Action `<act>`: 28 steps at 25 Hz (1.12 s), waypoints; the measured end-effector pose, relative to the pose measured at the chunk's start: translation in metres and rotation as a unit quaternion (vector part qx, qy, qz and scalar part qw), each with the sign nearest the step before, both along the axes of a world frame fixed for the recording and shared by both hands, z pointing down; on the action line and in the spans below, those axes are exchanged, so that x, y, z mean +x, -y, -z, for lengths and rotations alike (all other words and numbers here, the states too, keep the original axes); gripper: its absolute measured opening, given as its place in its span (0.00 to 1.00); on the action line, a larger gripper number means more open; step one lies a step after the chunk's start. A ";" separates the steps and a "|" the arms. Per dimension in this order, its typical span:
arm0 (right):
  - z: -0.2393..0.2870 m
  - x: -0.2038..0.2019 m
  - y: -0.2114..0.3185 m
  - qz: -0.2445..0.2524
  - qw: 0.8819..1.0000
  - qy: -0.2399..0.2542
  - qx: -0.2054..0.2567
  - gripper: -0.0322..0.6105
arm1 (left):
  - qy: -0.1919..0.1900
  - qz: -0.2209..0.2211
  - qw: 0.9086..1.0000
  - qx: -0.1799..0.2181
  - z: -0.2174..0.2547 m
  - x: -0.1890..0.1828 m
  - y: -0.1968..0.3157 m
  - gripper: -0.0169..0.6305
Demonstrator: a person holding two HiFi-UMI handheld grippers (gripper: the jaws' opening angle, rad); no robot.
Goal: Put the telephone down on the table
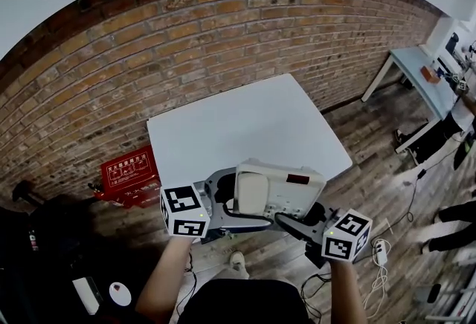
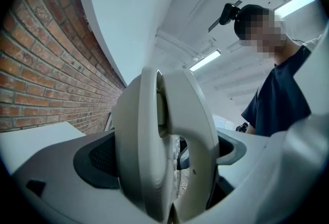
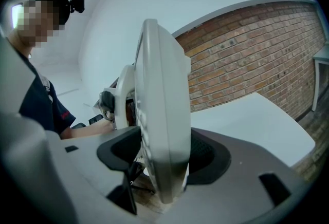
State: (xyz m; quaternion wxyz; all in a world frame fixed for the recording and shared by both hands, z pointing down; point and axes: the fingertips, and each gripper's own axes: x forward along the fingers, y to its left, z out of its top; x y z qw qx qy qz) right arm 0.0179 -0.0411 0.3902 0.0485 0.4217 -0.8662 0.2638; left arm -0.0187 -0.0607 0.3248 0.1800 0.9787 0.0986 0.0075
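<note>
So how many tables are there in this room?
2. A white table stands in the middle, just beyond the telephone; a second table is at the far right edge. More may lie out of view.

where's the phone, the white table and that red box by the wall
cream plastic desk telephone [image 1: 288,198], head view, on its body right of the handset
white square table [image 1: 245,129], head view, on the bare top
red box with white print [image 1: 128,170], head view, on its printed face
</note>
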 end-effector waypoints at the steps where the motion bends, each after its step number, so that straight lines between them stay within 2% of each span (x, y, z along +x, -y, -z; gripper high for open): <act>1: -0.002 -0.001 0.000 0.001 1.000 0.000 -0.001 0.47 | 0.001 0.000 1.000 0.000 -0.002 -0.001 0.000 0.81; 16: -0.011 0.005 0.008 0.025 1.000 -0.006 -0.014 0.47 | 0.002 0.029 0.999 -0.018 -0.014 0.002 0.007 0.81; 28: -0.032 0.040 0.033 0.083 0.996 -0.008 -0.037 0.47 | 0.020 0.091 0.994 -0.049 -0.041 0.035 0.030 0.81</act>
